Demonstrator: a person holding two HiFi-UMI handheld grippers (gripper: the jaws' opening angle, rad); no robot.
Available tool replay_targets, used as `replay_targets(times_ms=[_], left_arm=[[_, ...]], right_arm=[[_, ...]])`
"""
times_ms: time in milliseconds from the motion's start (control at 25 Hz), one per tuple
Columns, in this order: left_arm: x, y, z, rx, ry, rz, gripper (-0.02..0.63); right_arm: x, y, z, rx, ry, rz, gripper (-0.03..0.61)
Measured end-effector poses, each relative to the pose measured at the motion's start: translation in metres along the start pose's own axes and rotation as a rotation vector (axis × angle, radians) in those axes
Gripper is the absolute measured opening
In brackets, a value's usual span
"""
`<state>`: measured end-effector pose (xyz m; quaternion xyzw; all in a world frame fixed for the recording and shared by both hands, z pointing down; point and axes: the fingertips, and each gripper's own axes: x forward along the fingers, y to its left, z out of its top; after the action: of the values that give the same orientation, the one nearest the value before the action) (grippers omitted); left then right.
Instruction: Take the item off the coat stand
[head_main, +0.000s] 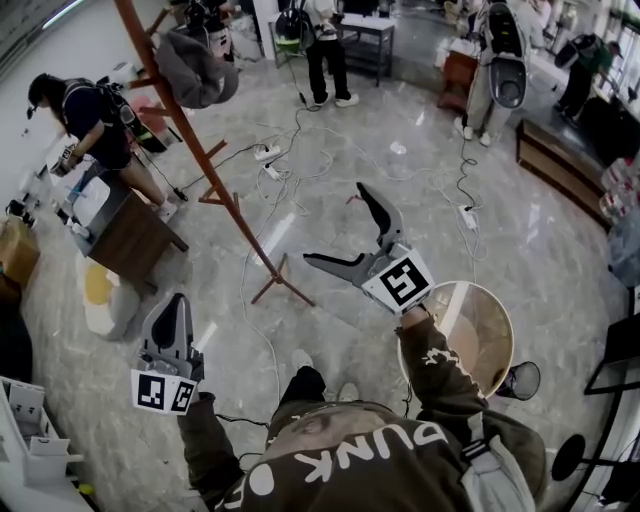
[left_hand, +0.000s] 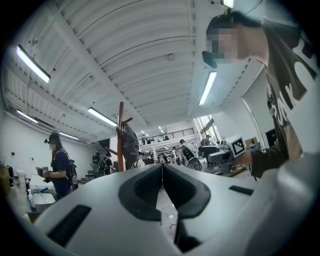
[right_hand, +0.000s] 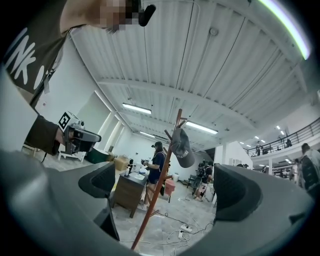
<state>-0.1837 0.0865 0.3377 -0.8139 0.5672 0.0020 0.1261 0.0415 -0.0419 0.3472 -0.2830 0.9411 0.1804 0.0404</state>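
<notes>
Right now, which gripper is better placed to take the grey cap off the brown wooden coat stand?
Probably the right gripper: its jaws stand wide apart, with the grey cap on the brown wooden coat stand framed between them. The left gripper is shut and farther back.

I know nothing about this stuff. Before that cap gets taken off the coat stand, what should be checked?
Right hand-held gripper jaws apart: ok.
Cap hanging in plain sight on the coat stand: ok.
Right hand-held gripper within reach of the cap: not ok, well short of it.
Left hand-held gripper shut, empty, held low out of the way: ok.
Path free of cables: not ok, they lie near the coat stand's base.
Cap loose enough to lift off: cannot tell.
</notes>
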Motion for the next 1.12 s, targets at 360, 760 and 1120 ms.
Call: replay_targets(times_ms=[360,760,1120], left_arm=[[0.061,0.058,-0.033,-0.013,-0.03,-0.014,0.005],[0.14,0.152,-0.055,-0.041,-0.053,-0.073,0.005],[0.189,0.185,-0.064,-0.029,-0.052,-0.089,0.005]], right_arm=[[0.063,-0.038,-0.03,-0.023,0.007,-0.011,0.595],[0.162,-0.087,-0.05,0.007,0.049,-0.043,0.594],[0.212,-0.118,-0.06,0.027,0.032,-0.023,0.594]])
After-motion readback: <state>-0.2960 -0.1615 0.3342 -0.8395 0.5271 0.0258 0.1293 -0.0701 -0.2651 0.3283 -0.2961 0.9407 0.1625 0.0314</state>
